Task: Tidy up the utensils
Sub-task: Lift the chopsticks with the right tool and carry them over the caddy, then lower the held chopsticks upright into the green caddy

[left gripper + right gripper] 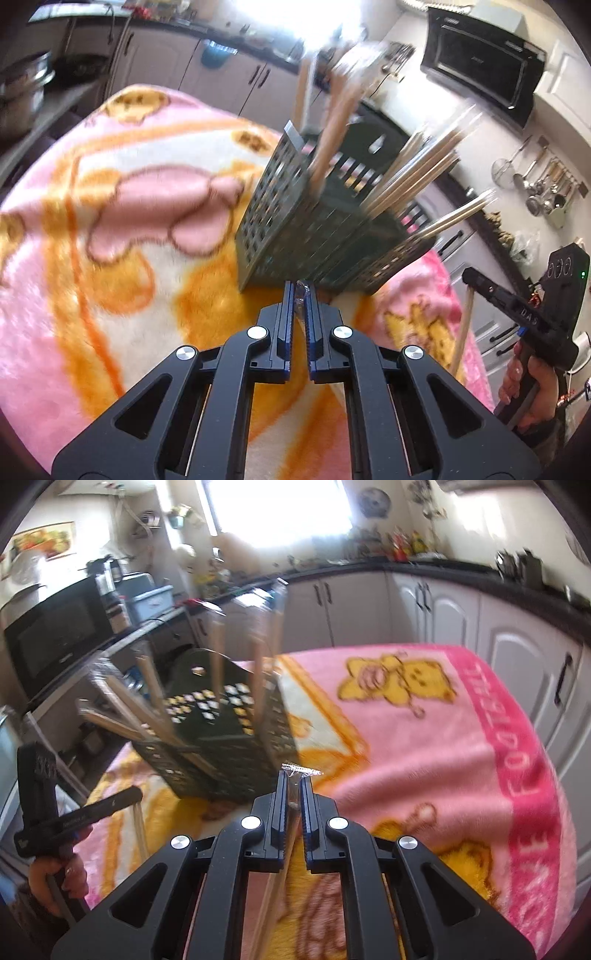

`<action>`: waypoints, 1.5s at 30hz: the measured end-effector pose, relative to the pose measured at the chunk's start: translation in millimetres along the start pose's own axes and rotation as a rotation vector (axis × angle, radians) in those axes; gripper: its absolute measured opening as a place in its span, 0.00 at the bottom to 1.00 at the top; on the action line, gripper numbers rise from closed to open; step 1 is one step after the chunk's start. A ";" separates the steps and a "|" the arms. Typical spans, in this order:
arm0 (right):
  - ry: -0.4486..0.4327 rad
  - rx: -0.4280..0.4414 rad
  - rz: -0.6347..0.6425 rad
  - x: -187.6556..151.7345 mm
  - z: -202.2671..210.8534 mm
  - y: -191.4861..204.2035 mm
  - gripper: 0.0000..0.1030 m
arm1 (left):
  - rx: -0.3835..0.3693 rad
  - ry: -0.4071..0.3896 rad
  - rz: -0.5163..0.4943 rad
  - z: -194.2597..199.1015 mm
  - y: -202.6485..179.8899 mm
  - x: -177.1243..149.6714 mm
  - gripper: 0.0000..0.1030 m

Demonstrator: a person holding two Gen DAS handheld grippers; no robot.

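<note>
A pink and orange blanket [110,229] covers the kitchen table, where the left gripper [300,291] clamps a plastic-wrapped chopstick pair [300,295] before the dark green utensil caddy [317,221], and the right gripper [294,777] pinches another wrapped pair [280,878].

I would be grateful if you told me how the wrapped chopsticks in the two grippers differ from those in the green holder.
The wrapped chopsticks are clamped in the right hand-held gripper and left hand-held gripper; the holder's chopsticks stand loose in the green holder. The clamped ones show clear wrapper ends, which blur hides on the others. All are pale wood.
</note>
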State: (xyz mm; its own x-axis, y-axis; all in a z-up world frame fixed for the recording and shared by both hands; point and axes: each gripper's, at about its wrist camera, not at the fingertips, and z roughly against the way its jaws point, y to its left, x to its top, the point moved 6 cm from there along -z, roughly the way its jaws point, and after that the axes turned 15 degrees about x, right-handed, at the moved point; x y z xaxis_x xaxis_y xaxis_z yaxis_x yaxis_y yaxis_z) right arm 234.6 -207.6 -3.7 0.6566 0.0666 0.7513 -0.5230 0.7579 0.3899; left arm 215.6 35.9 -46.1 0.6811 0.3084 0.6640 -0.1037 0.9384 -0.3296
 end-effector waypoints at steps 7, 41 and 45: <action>-0.041 0.074 0.086 14.4 17.8 44.3 0.06 | -0.056 -0.083 -0.030 40.7 -22.8 15.0 0.03; -0.318 0.155 0.304 107.6 83.1 139.9 0.05 | -0.149 -0.488 -0.155 166.9 -91.1 137.5 0.02; -0.364 0.148 0.324 125.7 91.3 146.5 0.05 | -0.134 -0.535 -0.161 175.5 -96.2 156.2 0.02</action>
State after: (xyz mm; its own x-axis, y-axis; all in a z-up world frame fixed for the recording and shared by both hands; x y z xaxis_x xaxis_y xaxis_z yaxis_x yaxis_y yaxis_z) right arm 190.9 -147.4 196.5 0.2304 0.0328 0.9725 -0.7568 0.6343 0.1579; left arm 204.8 21.1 207.2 0.2156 0.2320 0.9485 0.0875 0.9629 -0.2554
